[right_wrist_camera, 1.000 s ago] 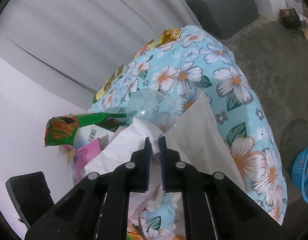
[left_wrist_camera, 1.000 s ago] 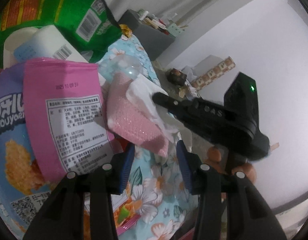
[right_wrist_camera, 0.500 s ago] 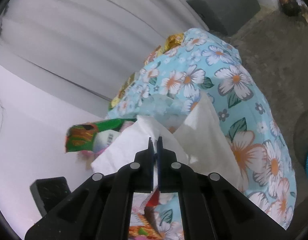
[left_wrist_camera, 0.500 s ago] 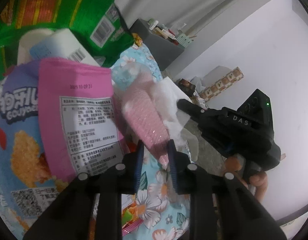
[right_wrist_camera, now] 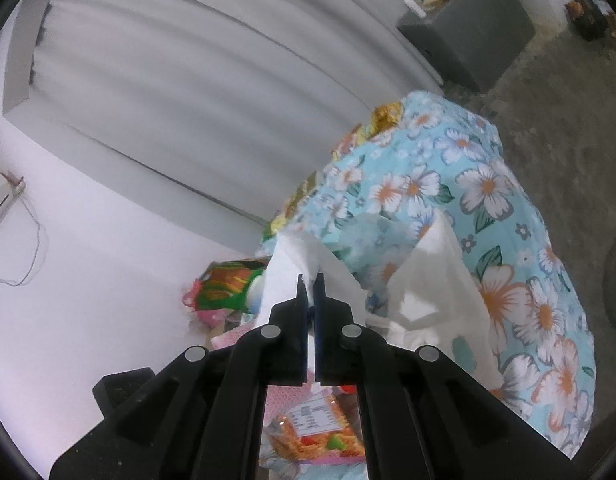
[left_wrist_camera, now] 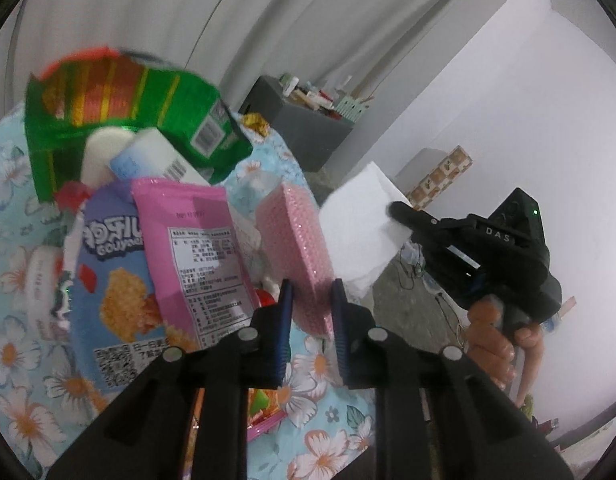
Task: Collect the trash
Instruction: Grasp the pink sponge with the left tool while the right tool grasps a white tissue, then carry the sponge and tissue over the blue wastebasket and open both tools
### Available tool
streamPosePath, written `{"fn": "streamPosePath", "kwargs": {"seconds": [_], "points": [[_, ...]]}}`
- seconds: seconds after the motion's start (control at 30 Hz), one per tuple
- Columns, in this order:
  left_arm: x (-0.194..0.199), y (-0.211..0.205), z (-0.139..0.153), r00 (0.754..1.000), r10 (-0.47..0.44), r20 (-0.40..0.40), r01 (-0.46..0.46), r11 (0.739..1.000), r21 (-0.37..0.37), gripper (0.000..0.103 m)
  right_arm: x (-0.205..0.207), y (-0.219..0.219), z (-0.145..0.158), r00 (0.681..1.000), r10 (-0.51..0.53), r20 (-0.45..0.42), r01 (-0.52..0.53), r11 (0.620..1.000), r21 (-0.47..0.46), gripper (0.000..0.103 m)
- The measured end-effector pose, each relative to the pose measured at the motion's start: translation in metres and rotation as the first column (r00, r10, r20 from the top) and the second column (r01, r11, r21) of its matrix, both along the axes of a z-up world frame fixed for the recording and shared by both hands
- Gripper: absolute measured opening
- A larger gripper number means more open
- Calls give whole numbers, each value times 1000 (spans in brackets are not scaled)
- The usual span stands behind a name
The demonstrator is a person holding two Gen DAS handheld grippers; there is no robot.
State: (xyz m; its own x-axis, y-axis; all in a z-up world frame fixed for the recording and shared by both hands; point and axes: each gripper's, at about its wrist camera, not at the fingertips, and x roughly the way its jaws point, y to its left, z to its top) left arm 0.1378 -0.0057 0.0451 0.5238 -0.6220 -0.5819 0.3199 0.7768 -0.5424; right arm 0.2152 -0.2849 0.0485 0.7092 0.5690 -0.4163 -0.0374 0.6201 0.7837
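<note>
Left gripper (left_wrist_camera: 311, 292): jaws closing, pink bubble-wrap piece (left_wrist_camera: 293, 248) between them, pads look pressed on its lower end. Its long axis runs up and away from the fingertips, roughly in line with the fingers. Right gripper (right_wrist_camera: 311, 286): jaws pressed together, pinching the white tissue (right_wrist_camera: 424, 292) at a top fold; the rest of the sheet hangs right and below the jaws.

Both pieces sit clear of the floral tablecloth (right_wrist_camera: 488, 184) in the wrist views; judged lifted, not resting. In the left view the right gripper (left_wrist_camera: 400, 212) holds the tissue (left_wrist_camera: 356, 232) just right of the bubble wrap, the two near or touching, cannot tell which.

Left of the left jaws, close: pink snack packet (left_wrist_camera: 191, 248), overlapping a blue snack bag (left_wrist_camera: 107, 292). Behind them: white bottle (left_wrist_camera: 155, 162), then green snack bag (left_wrist_camera: 123, 108). None of these is gripped.

Key relation: both grippers already loaded, so the next move likely turns on where a bin is. No bin visible.

Far: gold wrapper (right_wrist_camera: 388, 114) at the table's far edge, grey cabinet (right_wrist_camera: 472, 28), curtain (right_wrist_camera: 187, 80).
</note>
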Motion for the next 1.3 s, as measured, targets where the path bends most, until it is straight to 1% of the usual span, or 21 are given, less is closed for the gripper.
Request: {"fn": "streamPosePath", "kwargs": {"seconds": [0.13,0.3,0.4,0.5,0.6,0.7,0.77,0.8,0.87,0.9,0.93,0.97,1.0,1.1,1.13,1.2,1.27,1.3], "points": [[-12,2,18,998,-11,56,11,1000,-1,18,-20,-10,16,999,-22,35,22,1000,-6,1],[-23,-4,37,991,-58,116,60,998,-10,18,-52,-33,31,994,-84,69,87,996,-31,1],[-26,-19,44,986,-110,129,113,993,-21,18,-74,-52,33,988,-135,73,138,989,-46,1],[-27,-45,50,973,-183,140,188,982,-26,18,-96,-76,32,979,-195,65,199,978,-64,1],[-26,-83,50,952,-270,145,273,962,4,18,-117,-105,23,962,-271,38,273,957,-93,1],[-24,-131,44,921,-372,113,370,928,33,18,-137,-134,10,935,-355,1,352,926,-134,1],[-23,-172,32,893,-444,72,441,896,61,18,-149,-153,-1,912,-410,-25,401,902,-162,1],[-22,-184,28,883,-465,59,461,885,69,18,-157,-165,-9,894,-446,-44,432,883,-185,1],[-22,-224,13,854,-519,16,515,851,99,18,-166,-184,-25,865,-495,-81,472,858,-204,1],[-24,-242,5,841,-541,-3,538,835,113,18,-171,-196,-36,844,-525,-106,497,841,-213,1],[-23,-264,-5,823,-568,-27,566,814,132,18,-176,-206,-46,825,-550,-128,516,827,-223,1],[-23,-280,-14,811,-583,-44,582,799,148,18,-181,-214,-55,810,-568,-147,531,816,-229,1],[-24,-302,-26,795,-603,-70,605,778,167,18,-185,-227,-69,790,-587,-176,547,805,-230,1],[-29,-347,-56,757,-640,-133,652,729,207,18,-191,-250,-98,747,-623,-230,580,781,-233,2],[-29,-365,-69,743,-650,-158,668,709,227,18,-193,-256,-107,733,-635,-243,591,772,-234,3],[-32,-394,-92,723,-662,-196,690,676,259,18,-198,-268,-124,708,-655,-265,610,756,-236,4],[-31,-416,-111,706,-671,-226,708,652,273,18,-200,-279,-143,683,-671,-288,629,741,-236,4],[-32,-430,-122,701,-672,-238,712,639,290,18,-197,-284,-151,673,-677,-298,635,735,-236,4]]}}
